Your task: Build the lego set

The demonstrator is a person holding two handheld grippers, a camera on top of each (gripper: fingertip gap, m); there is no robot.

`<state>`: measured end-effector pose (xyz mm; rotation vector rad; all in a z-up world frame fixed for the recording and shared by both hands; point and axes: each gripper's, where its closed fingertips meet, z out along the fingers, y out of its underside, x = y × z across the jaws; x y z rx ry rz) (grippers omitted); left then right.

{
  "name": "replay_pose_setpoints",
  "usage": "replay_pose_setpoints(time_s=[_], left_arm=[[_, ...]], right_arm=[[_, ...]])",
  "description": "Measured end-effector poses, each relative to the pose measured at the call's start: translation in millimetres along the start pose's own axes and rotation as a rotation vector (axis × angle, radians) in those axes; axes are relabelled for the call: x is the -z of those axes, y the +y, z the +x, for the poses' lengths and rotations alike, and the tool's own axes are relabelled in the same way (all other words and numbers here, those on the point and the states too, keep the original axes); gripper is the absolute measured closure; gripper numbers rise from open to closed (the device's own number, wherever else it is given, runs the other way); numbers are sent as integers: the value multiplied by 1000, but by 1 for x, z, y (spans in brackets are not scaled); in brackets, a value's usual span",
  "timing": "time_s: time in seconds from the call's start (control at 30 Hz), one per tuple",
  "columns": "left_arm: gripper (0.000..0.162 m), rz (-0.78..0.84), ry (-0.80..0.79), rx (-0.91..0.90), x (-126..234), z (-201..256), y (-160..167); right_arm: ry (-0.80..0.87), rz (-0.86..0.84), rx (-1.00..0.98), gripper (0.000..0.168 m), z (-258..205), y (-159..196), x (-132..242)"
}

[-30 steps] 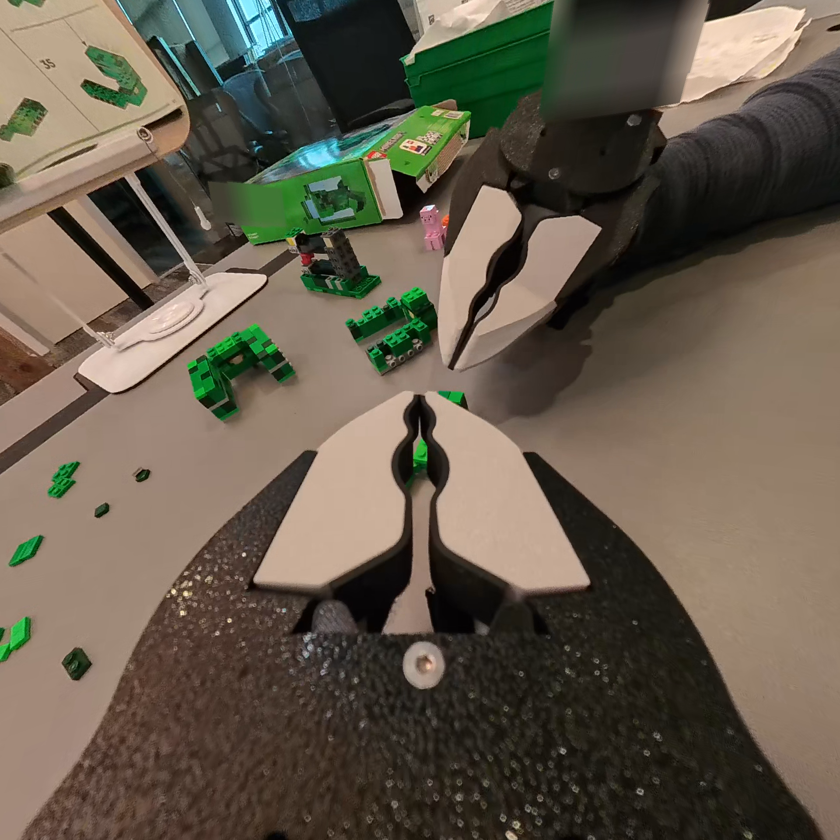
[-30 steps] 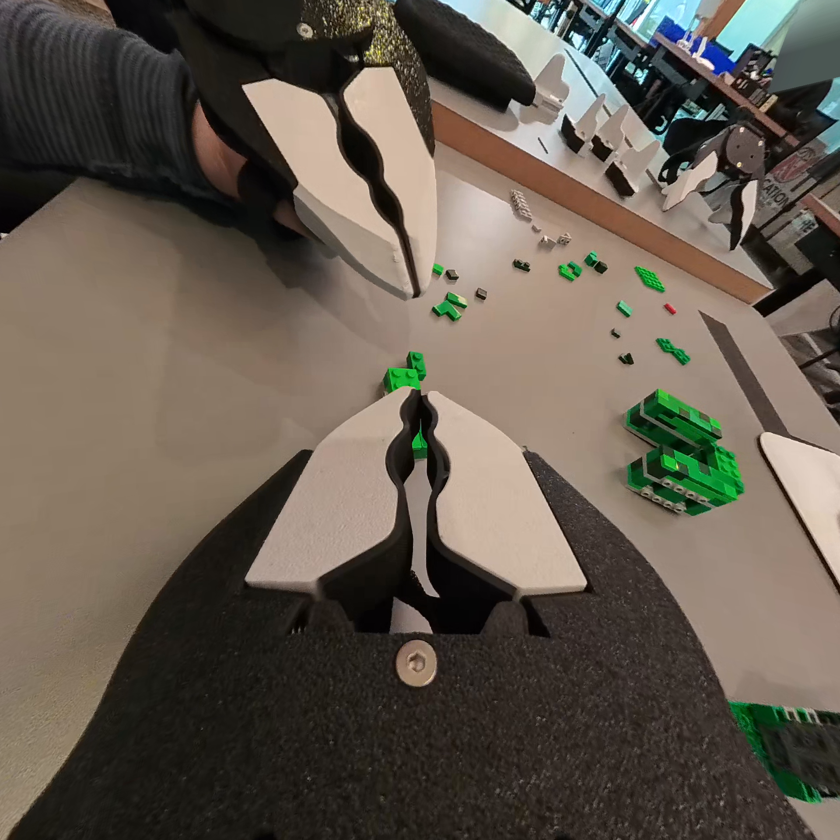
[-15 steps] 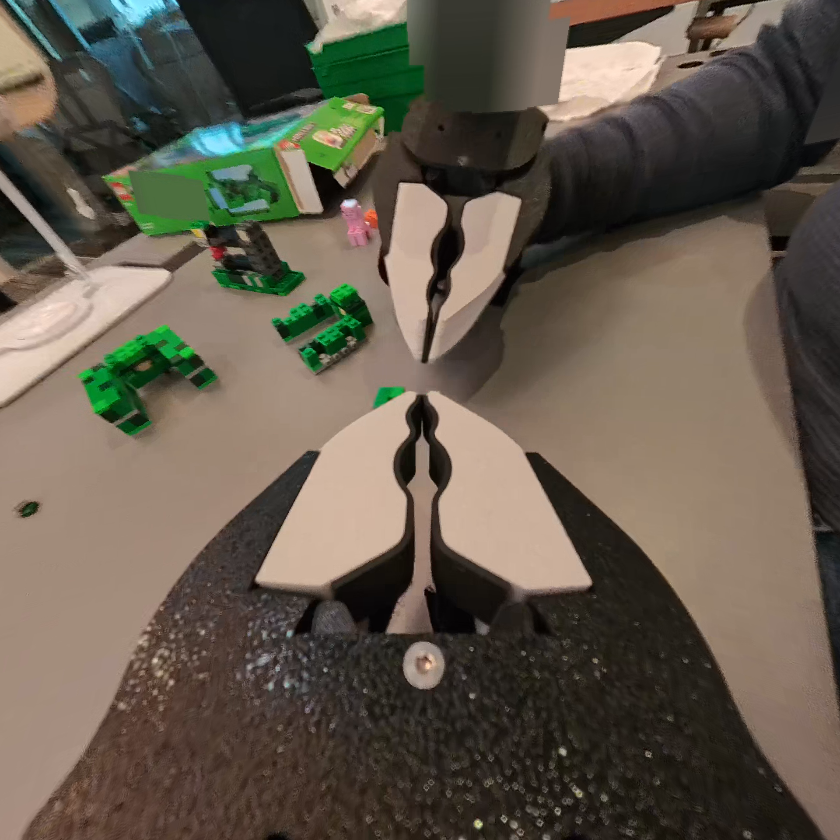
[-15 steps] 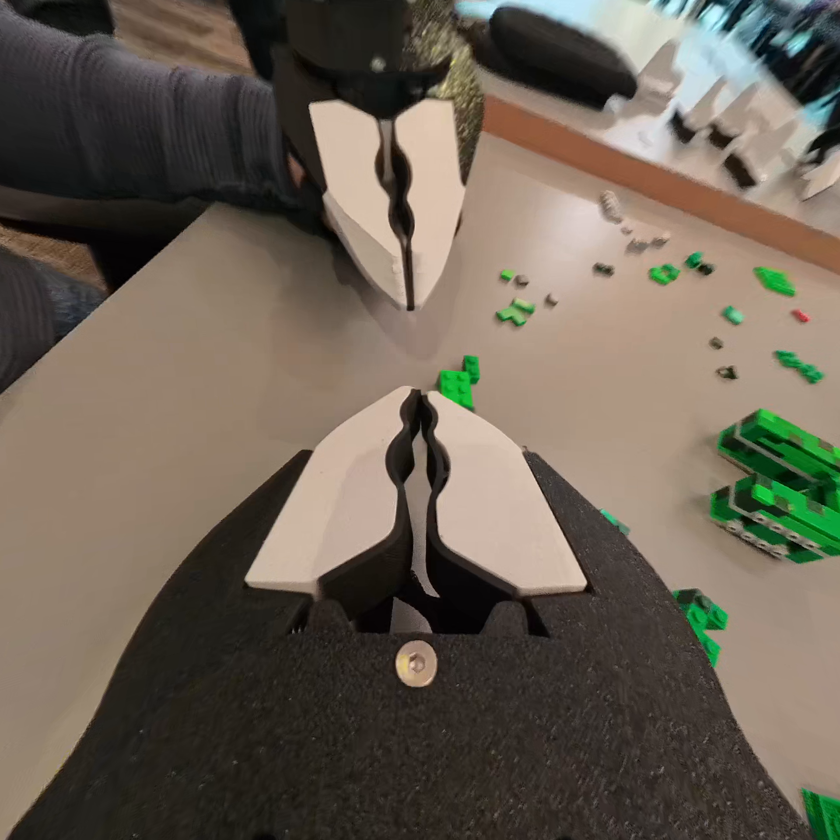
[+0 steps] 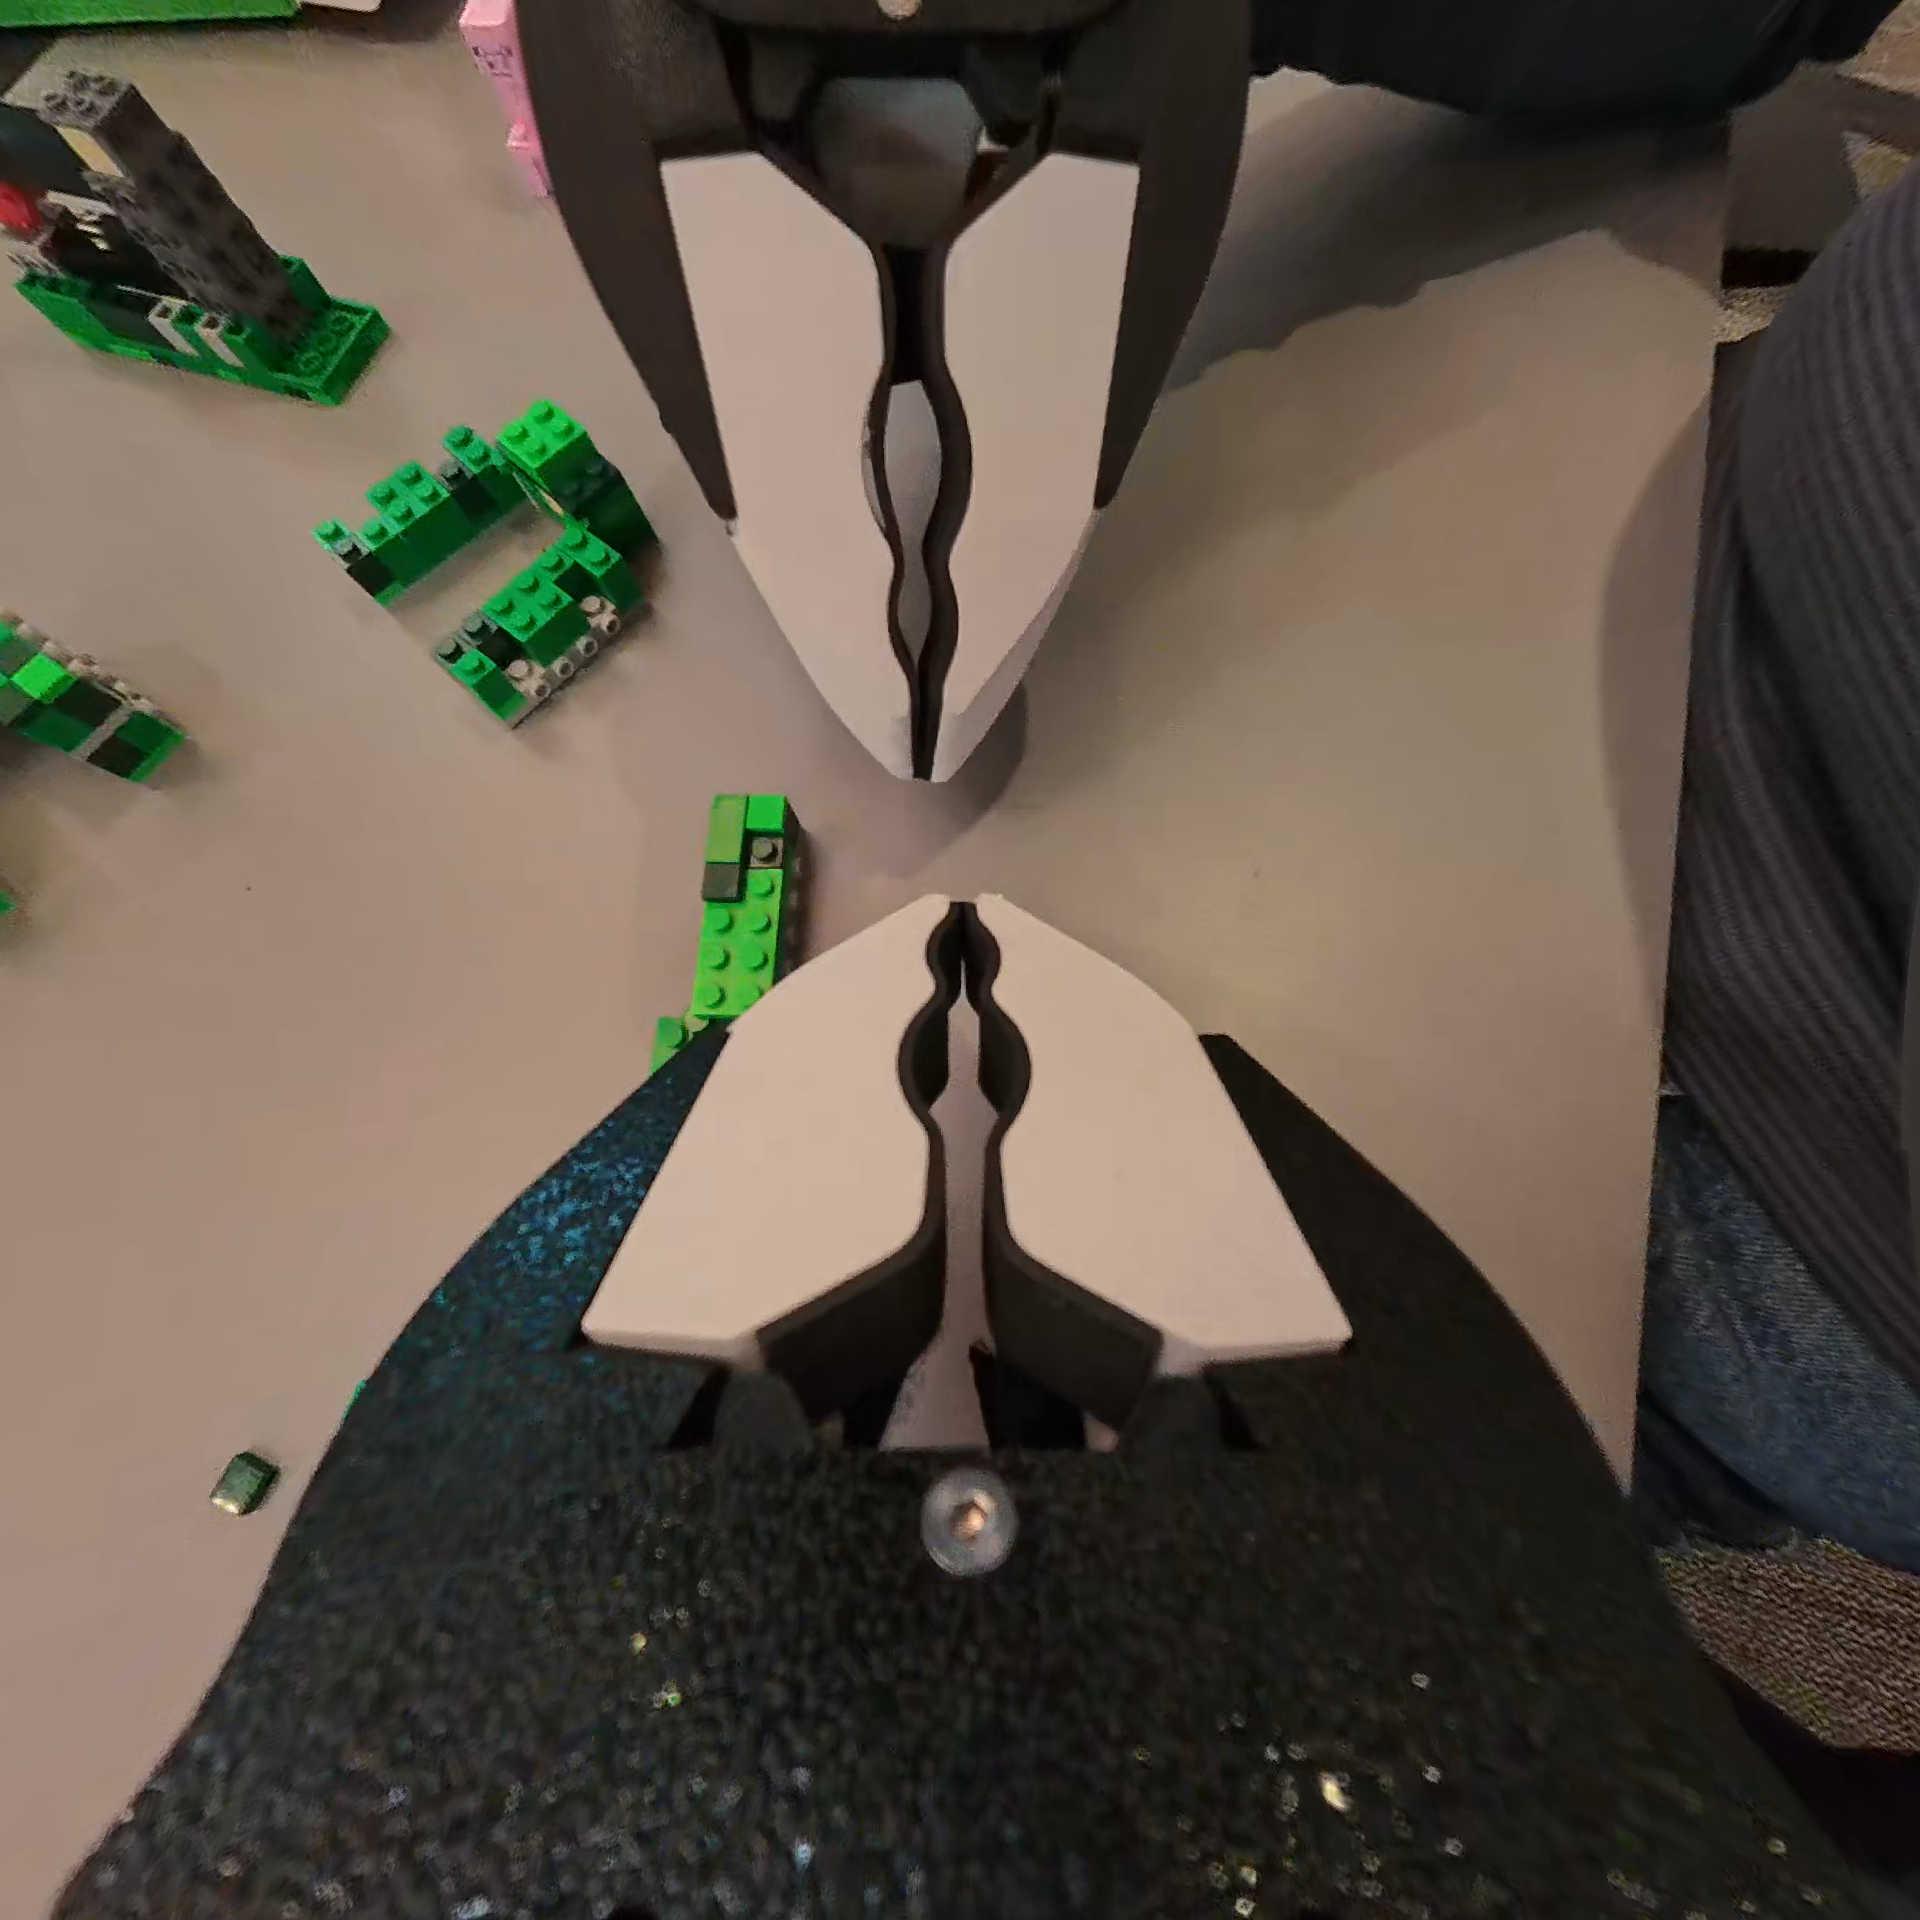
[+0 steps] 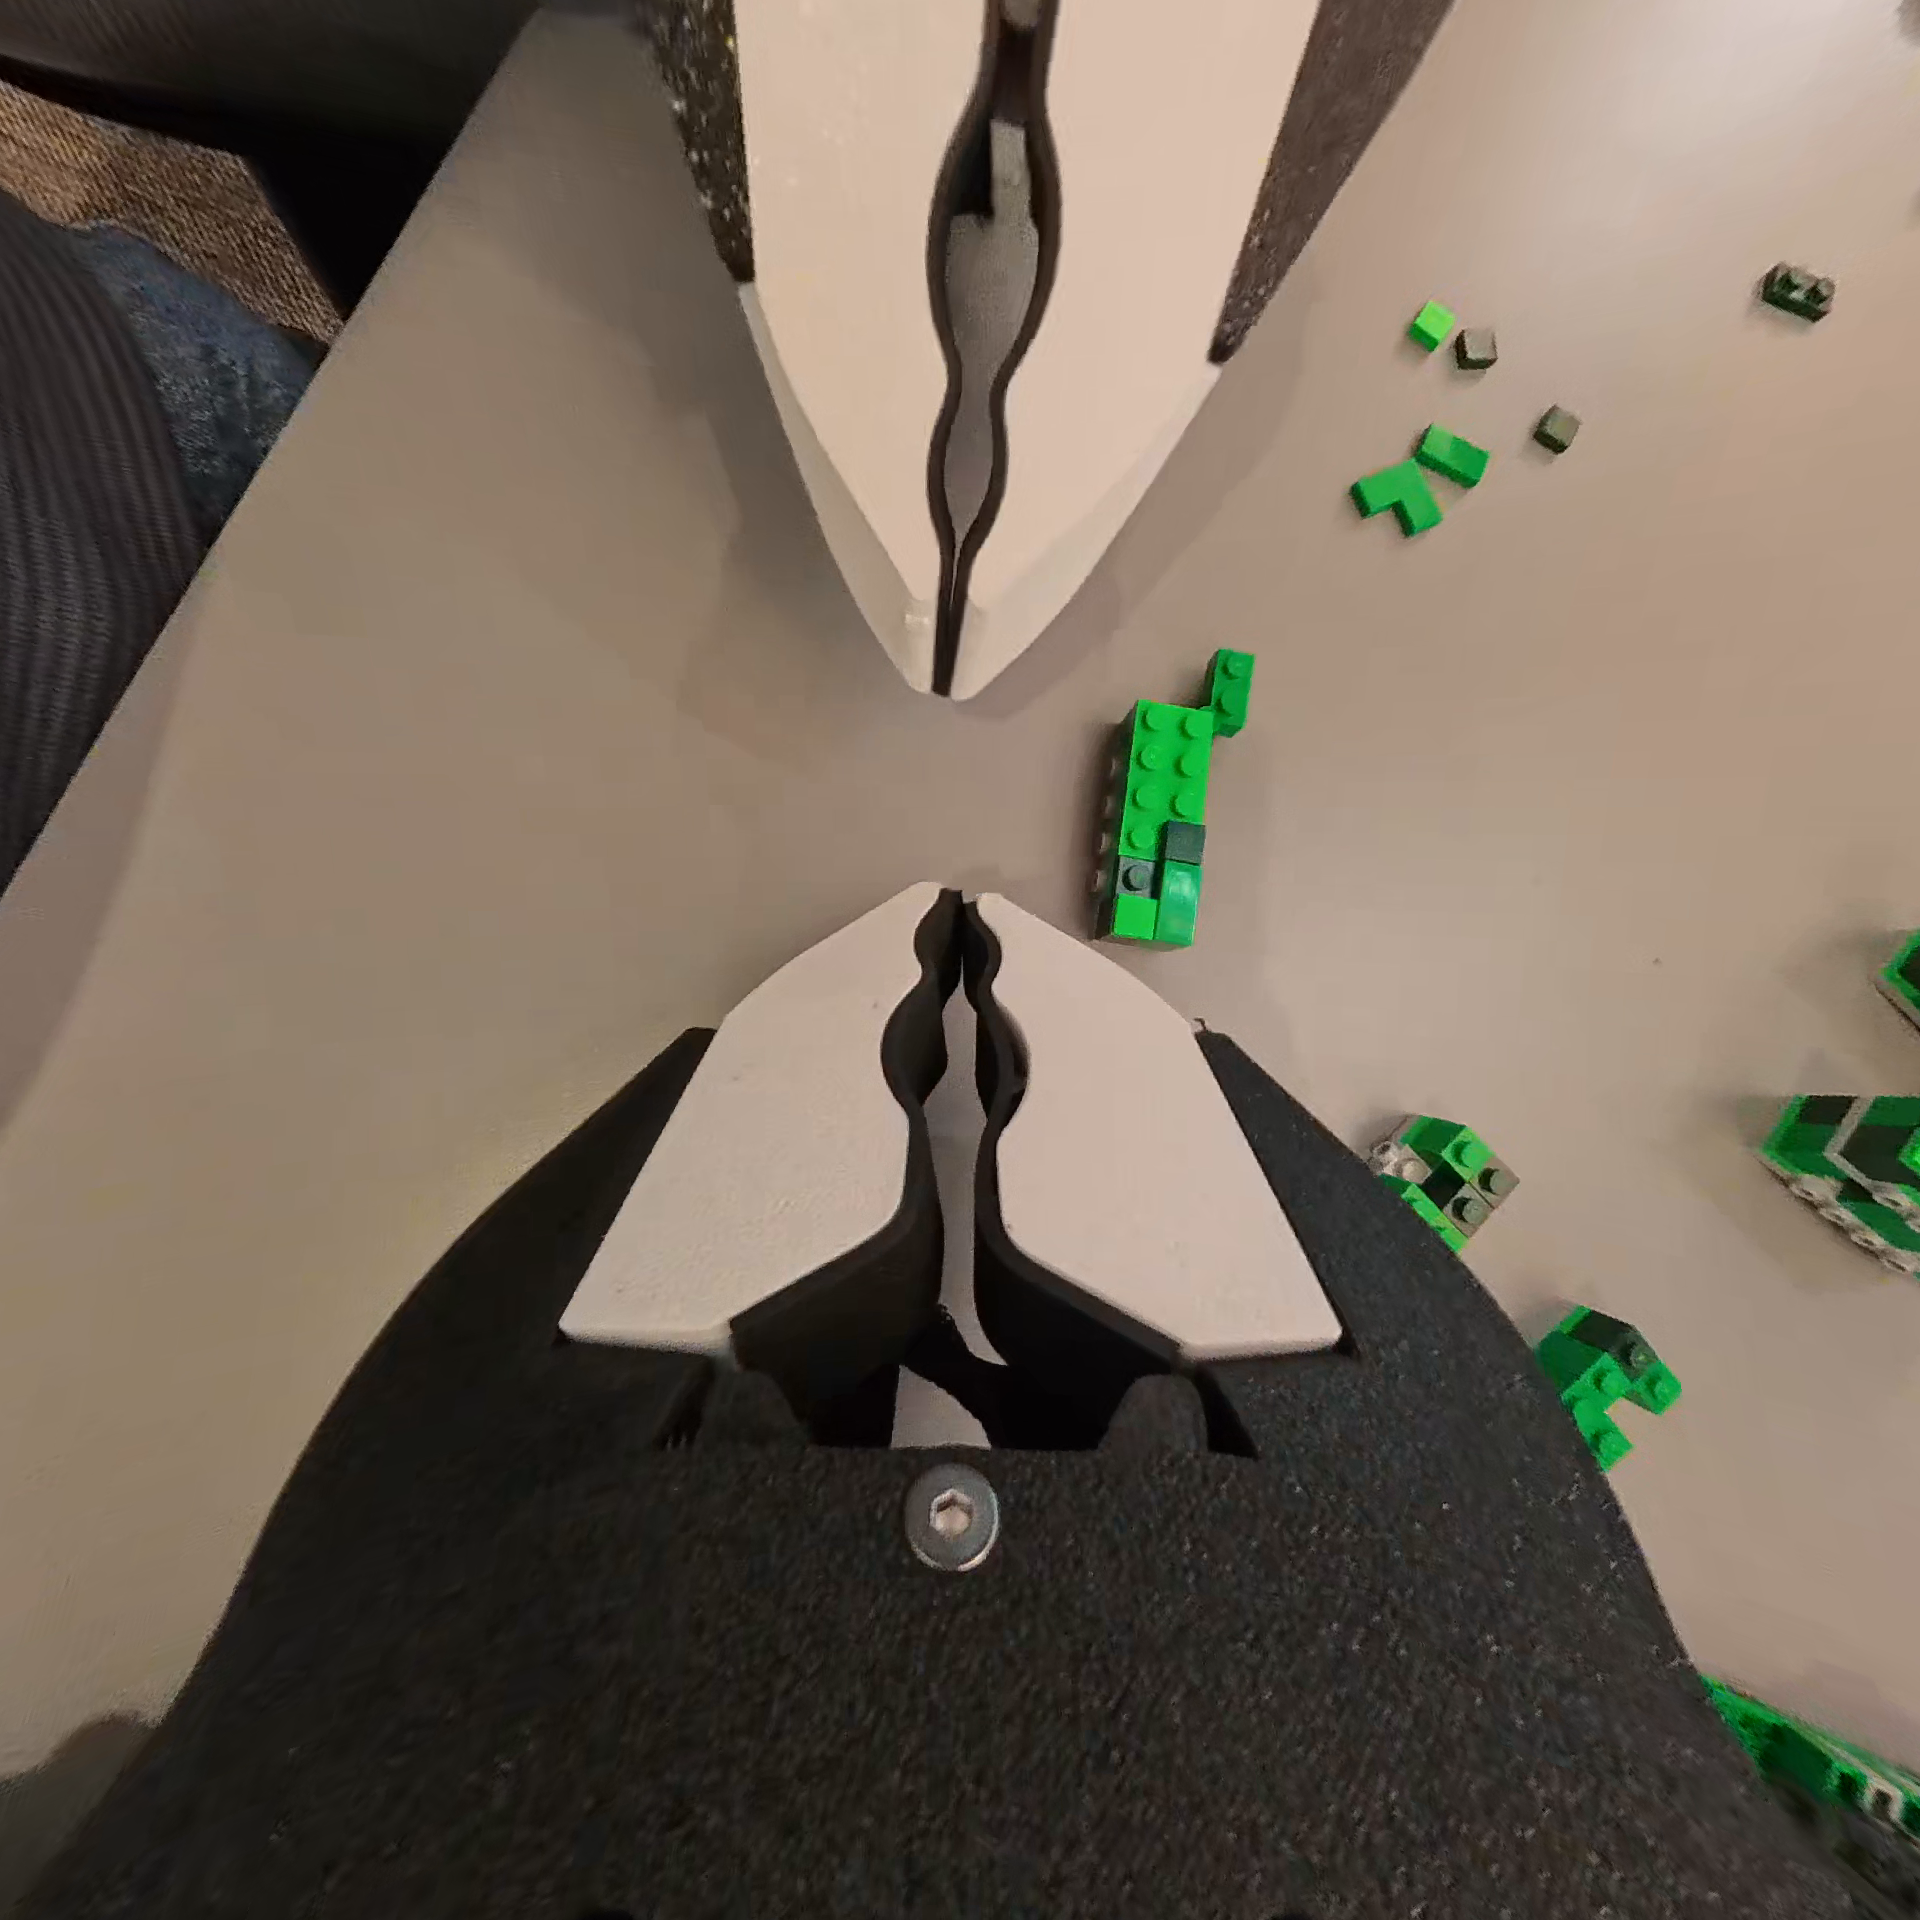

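Left claw (image 5: 961, 906): jaws sitting closed tip to tip, holding nothing, hovering over the grey desk (image 5: 1299, 727). Right claw (image 6: 954, 891): same, jaws pressed together, empty. The two are pointing at each other, tips near but apart, bare desk showing between.

Green lego strip (image 5: 743, 920), w/ dark tiles at one end: lying flat on desk just beside left claw's tip, untouched. Near end is disappearing under the claw body in left view; right view is showing it whole (image 6: 1164, 821), plus a small offset brick at its far end.

Left view only: stepped green frame build (image 5: 499, 551), dark grey tower on green base (image 5: 197, 281), pink piece (image 5: 499, 94) cut by top edge, another green build (image 5: 73, 707) cut at left, one small dark piece (image 5: 244, 1481).

Right view only: loose small green and dark bits (image 6: 1434, 457) scattered on far side; green builds (image 6: 1849, 1174) cropped at right edge, partly blurred, shapes hard to make out.

Person's ribbed dark sleeve (image 5: 1818, 727) is filling the right margin of left view.
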<state>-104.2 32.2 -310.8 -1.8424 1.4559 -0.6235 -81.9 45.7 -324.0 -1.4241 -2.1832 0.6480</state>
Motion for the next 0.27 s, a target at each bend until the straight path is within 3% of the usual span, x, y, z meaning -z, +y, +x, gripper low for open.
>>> replay_pose_setpoints(time_s=[0.03,0.27], left_arm=[[162,0,6,7,1,0,0],[162,-39,-18,-8,5,1,5]], right_arm=[[-1,-9,-2,168,0,1,-1],[10,-24,6,168,2,5,1]])
